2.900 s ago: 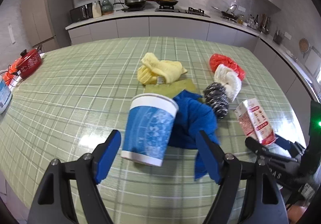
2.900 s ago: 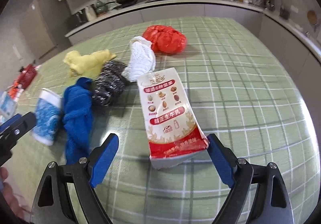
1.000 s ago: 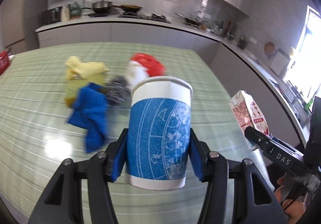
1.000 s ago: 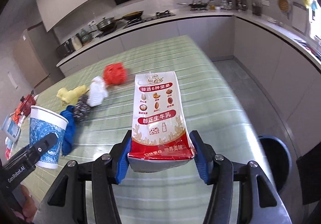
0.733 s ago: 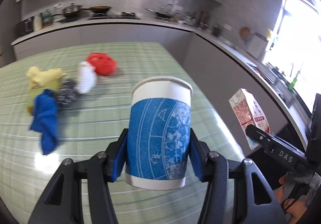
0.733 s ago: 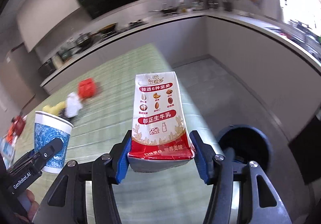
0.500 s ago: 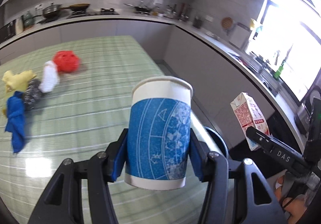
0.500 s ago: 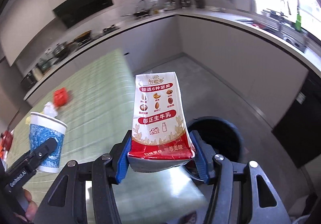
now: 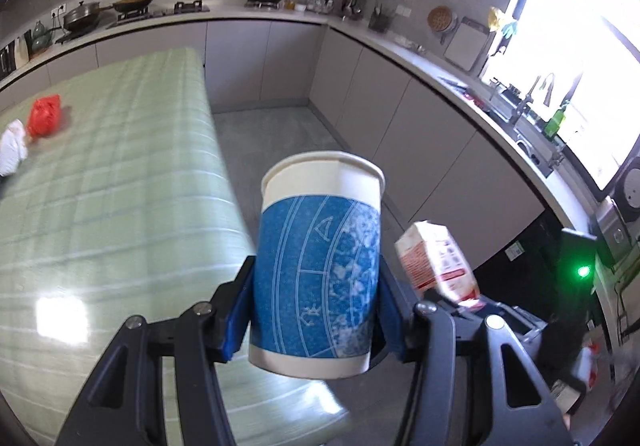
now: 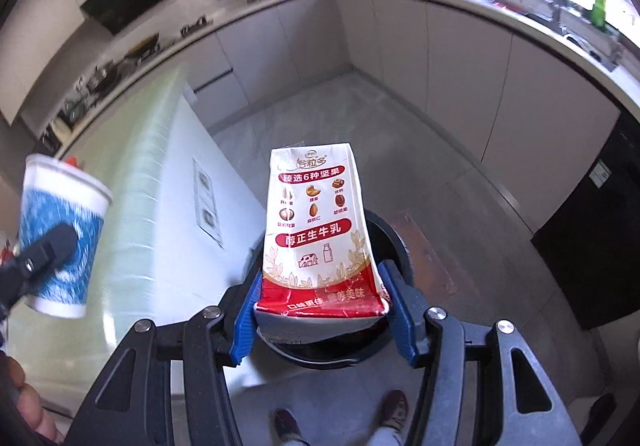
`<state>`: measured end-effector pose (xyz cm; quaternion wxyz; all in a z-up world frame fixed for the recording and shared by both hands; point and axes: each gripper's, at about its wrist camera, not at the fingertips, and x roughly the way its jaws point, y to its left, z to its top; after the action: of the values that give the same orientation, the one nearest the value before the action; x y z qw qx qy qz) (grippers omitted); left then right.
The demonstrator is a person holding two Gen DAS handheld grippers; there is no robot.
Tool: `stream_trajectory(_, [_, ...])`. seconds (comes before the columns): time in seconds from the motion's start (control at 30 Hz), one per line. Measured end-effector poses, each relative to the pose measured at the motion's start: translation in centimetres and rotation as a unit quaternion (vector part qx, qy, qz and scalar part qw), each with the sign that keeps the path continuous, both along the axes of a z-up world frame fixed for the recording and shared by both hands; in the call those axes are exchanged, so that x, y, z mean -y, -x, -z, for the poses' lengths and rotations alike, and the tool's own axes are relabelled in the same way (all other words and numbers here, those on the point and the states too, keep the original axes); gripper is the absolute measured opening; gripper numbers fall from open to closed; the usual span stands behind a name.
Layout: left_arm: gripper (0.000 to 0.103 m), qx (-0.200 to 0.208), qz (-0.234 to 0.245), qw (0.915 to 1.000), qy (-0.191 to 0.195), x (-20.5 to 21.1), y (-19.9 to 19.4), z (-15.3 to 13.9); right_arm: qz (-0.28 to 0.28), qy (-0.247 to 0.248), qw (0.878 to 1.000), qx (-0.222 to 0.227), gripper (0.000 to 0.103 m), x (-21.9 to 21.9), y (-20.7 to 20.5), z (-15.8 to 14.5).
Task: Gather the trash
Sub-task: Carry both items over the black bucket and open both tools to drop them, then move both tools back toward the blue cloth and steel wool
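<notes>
Cup blue-patterned, carton red-white

Both rigs match: left hand-held gripper and right hand-held gripper have matte black linkage arms with triangular cutouts, round silver screws at each pivot, and flat blue pads on the inner finger faces. Seen from the left wrist camera, the right unit's black body carries a lit green light. The person wears dark shoes with a reddish tint and light trousers, visible low in the right wrist view.
</notes>
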<state>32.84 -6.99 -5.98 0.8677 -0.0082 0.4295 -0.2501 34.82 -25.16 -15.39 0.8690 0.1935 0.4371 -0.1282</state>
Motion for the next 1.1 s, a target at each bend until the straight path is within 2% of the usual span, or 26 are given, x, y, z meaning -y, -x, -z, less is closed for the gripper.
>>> stream_trajectory(0.13, [0.056, -0.008, -0.016, 0.9996, -0.02, 3.0, 0.1, 1.9, -0.033, -0.002, 0.999, -0.018, 0.058, 1.6, -1.4, 2.7])
stream_trajectory(0.3, [0.059, -0.028, -0.044, 0.9973, -0.051, 4.8, -0.4, 4.4, -0.068, -0.015, 0.997, -0.046, 0.058, 2.4, -2.9, 6.4])
stream_trajectory(0.47, [0.063, -0.061, -0.06, 0.9933, -0.078, 6.5, -1.5, 6.3, -0.094, -0.015, 0.994, -0.062, 0.058, 3.5, -3.9, 8.7])
stream_trajectory(0.57, [0.068, -0.071, -0.073, 0.9898, -0.099, 7.4, -1.9, 6.7, -0.108, -0.01, 0.991, -0.075, 0.071, 3.8, -4.9, 9.6])
stream_trajectory(0.67, [0.076, -0.069, -0.083, 0.988, -0.11, 7.9, -2.2, 6.5, -0.114, -0.003, 0.99, -0.085, 0.073, 4.1, -5.3, 10.1])
stream_trajectory(0.83, [0.076, -0.044, -0.082, 0.9907, -0.1, 8.2, -1.7, 4.6, -0.079, 0.01, 0.995, -0.055, 0.073, 5.4, -5.1, 7.6])
stream_trajectory(1.1, [0.076, 0.01, -0.092, 0.9936, -0.065, 3.8, -0.9, -0.8, -0.036, 0.042, 0.998, 0.024, 0.073, 4.2, -4.2, -0.7])
